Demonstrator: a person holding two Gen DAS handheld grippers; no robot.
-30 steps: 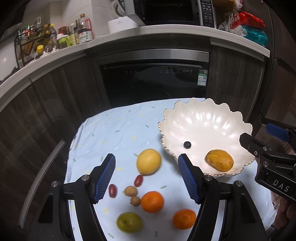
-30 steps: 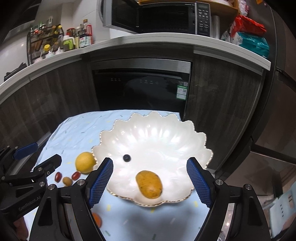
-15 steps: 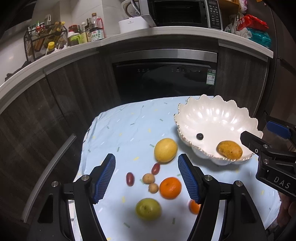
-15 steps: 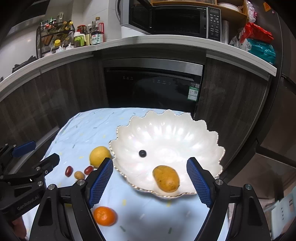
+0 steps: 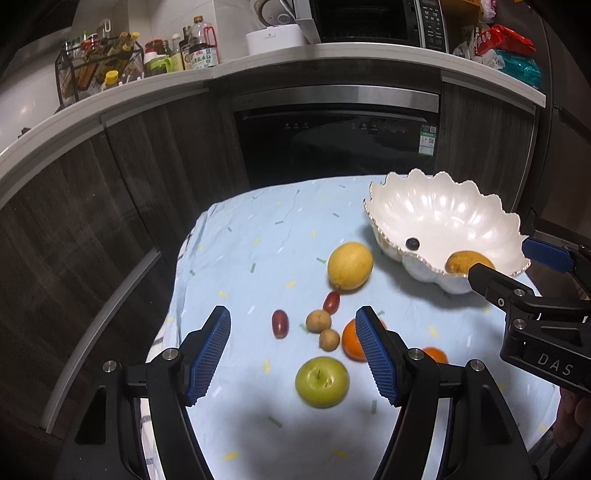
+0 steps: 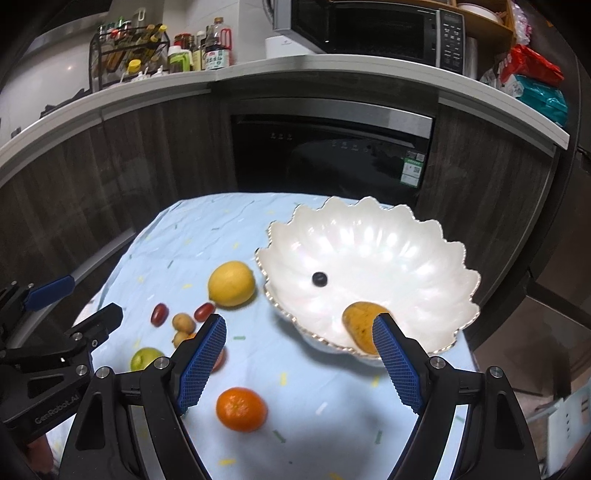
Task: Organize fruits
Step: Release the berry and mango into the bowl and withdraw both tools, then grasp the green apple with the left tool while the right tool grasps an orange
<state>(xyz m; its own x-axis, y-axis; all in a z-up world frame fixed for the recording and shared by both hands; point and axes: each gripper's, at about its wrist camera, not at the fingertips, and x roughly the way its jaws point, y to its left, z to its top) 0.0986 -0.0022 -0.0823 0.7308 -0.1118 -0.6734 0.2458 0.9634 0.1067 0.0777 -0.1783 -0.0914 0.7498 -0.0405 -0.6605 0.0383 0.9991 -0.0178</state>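
A white scalloped bowl stands on the light blue cloth and holds a yellow-brown mango and a blueberry. On the cloth lie a lemon, a green apple, two oranges, two red grape tomatoes and two small brown fruits. My left gripper is open above the apple. My right gripper is open and empty, in front of the bowl.
The cloth-covered table sits in front of dark cabinets and a black oven. A counter above holds a bottle rack and a microwave. The table's edge falls off at the left.
Both grippers have pulled back and shifted left. The bowl has slid right in both views, and more loose fruit now shows. No fruit has moved.
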